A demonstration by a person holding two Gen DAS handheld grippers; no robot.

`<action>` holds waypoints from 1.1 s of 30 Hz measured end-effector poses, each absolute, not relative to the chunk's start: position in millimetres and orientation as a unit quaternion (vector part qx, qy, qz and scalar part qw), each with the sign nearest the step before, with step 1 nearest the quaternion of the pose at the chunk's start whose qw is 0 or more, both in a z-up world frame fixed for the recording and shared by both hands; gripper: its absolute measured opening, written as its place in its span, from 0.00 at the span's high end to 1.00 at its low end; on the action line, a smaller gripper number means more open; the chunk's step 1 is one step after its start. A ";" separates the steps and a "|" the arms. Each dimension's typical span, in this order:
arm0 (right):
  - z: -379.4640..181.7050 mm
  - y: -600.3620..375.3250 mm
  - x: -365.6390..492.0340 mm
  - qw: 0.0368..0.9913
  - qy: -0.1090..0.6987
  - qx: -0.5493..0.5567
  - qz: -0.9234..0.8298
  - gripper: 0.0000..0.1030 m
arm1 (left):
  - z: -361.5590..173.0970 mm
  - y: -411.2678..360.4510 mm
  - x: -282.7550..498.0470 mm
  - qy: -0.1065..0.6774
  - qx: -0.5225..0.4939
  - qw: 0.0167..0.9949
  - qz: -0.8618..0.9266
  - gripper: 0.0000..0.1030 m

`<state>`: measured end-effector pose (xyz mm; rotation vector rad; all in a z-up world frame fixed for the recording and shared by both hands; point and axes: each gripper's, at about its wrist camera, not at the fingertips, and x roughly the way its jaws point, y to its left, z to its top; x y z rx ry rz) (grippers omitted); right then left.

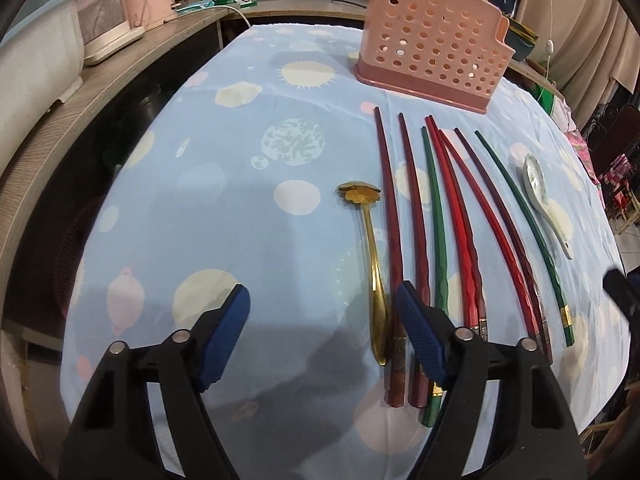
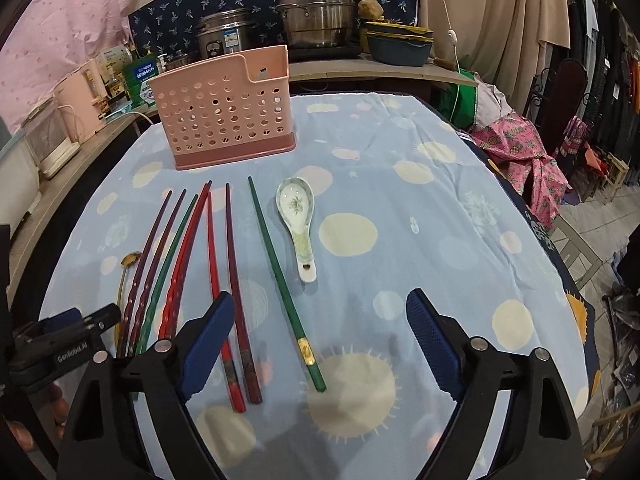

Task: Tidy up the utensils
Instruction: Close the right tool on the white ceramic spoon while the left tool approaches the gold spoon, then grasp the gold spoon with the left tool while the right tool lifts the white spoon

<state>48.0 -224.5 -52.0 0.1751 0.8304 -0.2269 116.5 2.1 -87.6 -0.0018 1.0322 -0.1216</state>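
Both tongs hang released above the table; the left gripper (image 1: 322,320) gapes near the gold spoon (image 1: 376,280), the right gripper (image 2: 320,340) straddles the lone green chopstick (image 2: 286,284); nothing is held. The other chopsticks (image 1: 440,220) lie fanned between them, the white spoon (image 2: 298,216) just beyond, the pink holder (image 2: 228,108) upright at the far end. Best to close low across one stick's thick end, squarely, then lift it clear before tilting it tip-down into the holder.
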 end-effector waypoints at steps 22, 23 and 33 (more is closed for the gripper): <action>-103.2 -246.7 121.7 0.876 0.453 0.157 -0.058 0.85 | -87.7 8.0 95.9 0.513 -0.033 0.849 -0.119 0.90; -103.2 -246.3 120.1 0.876 0.453 0.158 -0.055 0.86 | -87.4 7.9 94.9 0.513 -0.034 0.849 -0.121 0.90; -87.8 -249.2 89.2 0.881 0.439 0.174 -0.046 0.88 | -60.8 17.1 83.0 0.490 -0.041 0.862 -0.119 0.90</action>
